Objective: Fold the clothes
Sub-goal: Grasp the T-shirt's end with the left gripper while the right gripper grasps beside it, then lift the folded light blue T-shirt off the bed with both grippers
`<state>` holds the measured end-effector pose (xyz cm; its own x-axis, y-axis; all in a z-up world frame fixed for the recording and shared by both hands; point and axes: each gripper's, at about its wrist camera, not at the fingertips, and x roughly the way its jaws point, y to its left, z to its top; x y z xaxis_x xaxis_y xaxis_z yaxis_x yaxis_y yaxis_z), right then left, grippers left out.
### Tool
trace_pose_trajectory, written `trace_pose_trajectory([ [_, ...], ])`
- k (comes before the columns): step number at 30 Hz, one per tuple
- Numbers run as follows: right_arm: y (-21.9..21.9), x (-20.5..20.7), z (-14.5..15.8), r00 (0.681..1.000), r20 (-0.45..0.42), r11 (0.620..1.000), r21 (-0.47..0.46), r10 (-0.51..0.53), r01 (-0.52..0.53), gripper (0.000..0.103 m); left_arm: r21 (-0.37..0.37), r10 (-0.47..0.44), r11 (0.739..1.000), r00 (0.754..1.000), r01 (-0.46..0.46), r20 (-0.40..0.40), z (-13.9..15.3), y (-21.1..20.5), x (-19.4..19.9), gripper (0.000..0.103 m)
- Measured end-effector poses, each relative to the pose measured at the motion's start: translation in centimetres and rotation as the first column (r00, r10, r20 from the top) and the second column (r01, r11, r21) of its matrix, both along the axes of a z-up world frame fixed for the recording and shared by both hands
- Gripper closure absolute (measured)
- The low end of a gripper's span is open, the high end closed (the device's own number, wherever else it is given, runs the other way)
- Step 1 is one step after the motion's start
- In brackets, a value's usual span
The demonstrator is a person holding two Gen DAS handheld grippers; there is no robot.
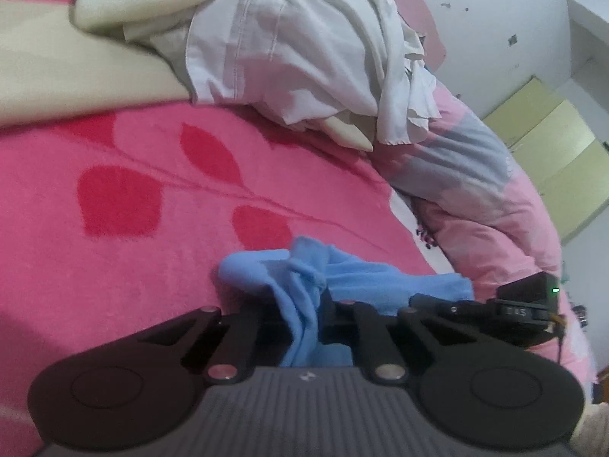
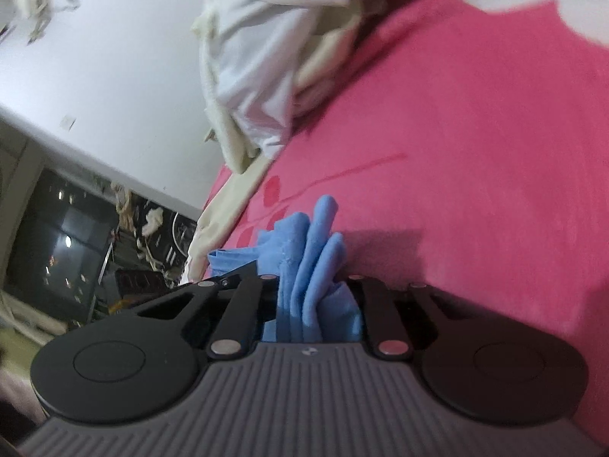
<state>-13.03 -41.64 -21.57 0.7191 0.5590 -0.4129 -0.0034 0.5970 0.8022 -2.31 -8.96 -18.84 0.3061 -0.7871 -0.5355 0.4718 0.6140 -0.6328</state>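
A light blue cloth (image 1: pixel 304 278) is bunched on the pink blanket (image 1: pixel 133 266). My left gripper (image 1: pixel 302 312) is shut on one bunched part of it. My right gripper (image 2: pixel 312 297) is shut on another part of the blue cloth (image 2: pixel 316 243), whose folds stick up past the fingers. In the left wrist view the right gripper's body (image 1: pixel 525 304) shows at the right, just beyond the cloth. The fingertips of both grippers are hidden in the fabric.
A heap of white and cream clothes (image 1: pixel 297 45) lies at the far side of the bed, also in the right wrist view (image 2: pixel 259 61). A pink and grey quilt (image 1: pixel 475 182) runs along the right edge. A white wall (image 2: pixel 114 57) and dark window (image 2: pixel 57 243) lie beyond.
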Motion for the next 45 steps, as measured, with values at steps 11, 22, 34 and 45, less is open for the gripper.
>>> trace_pose_trajectory([
  [11, 1.1, -1.4, 7.6, 0.984, 0.106, 0.989, -0.051, 0.146, -0.141, 0.094, 0.195, 0.133, 0.968, 0.983, -0.156, 0.128, 13.1, -1.1, -7.9, 0.097],
  [22, 2.7, -2.9, 16.9, 0.861, 0.280, 0.903, -0.054, 0.424, -0.427, 0.094, 0.364, 0.285, 0.860, 0.928, -0.358, 0.240, 24.7, -2.7, -18.2, 0.097],
  [34, 9.2, -5.8, 22.4, 0.614, 0.387, 0.718, -0.241, 0.688, -0.653, 0.094, 0.136, 0.529, 0.801, 0.795, -0.583, 0.296, 25.7, 3.8, -32.6, 0.097],
  [45, 23.1, -5.9, 23.7, 0.351, 0.349, 0.437, -0.210, 0.869, -0.874, 0.094, -0.001, 0.771, 0.595, 0.570, -0.804, 0.285, 24.1, 13.7, -44.3, 0.097],
])
